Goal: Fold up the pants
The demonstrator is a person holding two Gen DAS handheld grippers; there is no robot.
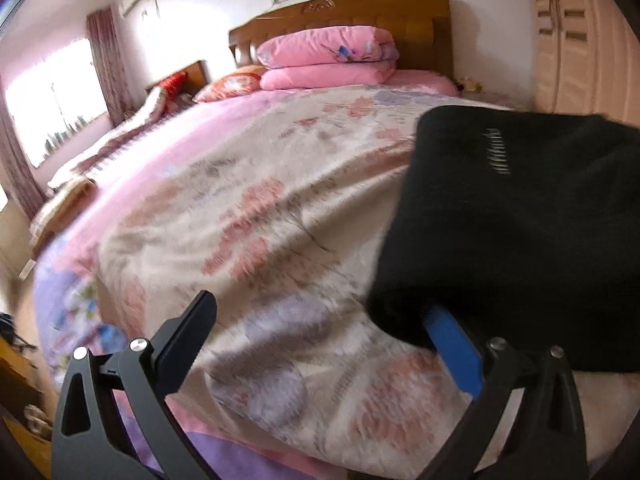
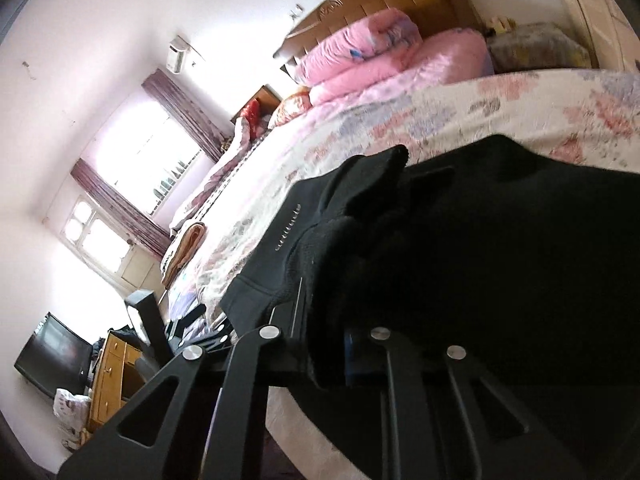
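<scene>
Black pants [image 1: 520, 220] fill the right side of the left wrist view, lying bunched on the floral bedspread [image 1: 260, 208] of the bed. Left gripper [image 1: 320, 320]: fingers spread wide apart. Left finger [image 1: 188, 332] bare over the bedspread; right finger, with blue pad [image 1: 454, 348], has its tip tucked under the near edge of the pants. Nothing pinched between the two. Far end of bed: folded pink quilt [image 1: 328, 56] against the wooden headboard [image 1: 360, 12]. Window with curtains [image 1: 52, 100] at far left, wardrobe [image 1: 572, 40] at far right.

Right wrist view, tilted: pants [image 2: 460, 240] cover the centre and right, draped over the right gripper [image 2: 328, 360]. Fingers drawn close together with a fold of the black cloth clamped between them; fingertips buried in fabric, a sliver of blue pad showing. Pale stitched marks [image 2: 288, 226] visible on the cloth at left. Bedspread [image 2: 520, 112] beyond the pants, pink quilt [image 2: 360, 48] far. Television [image 2: 52, 356] and wooden drawers [image 2: 108, 376] at lower left.
</scene>
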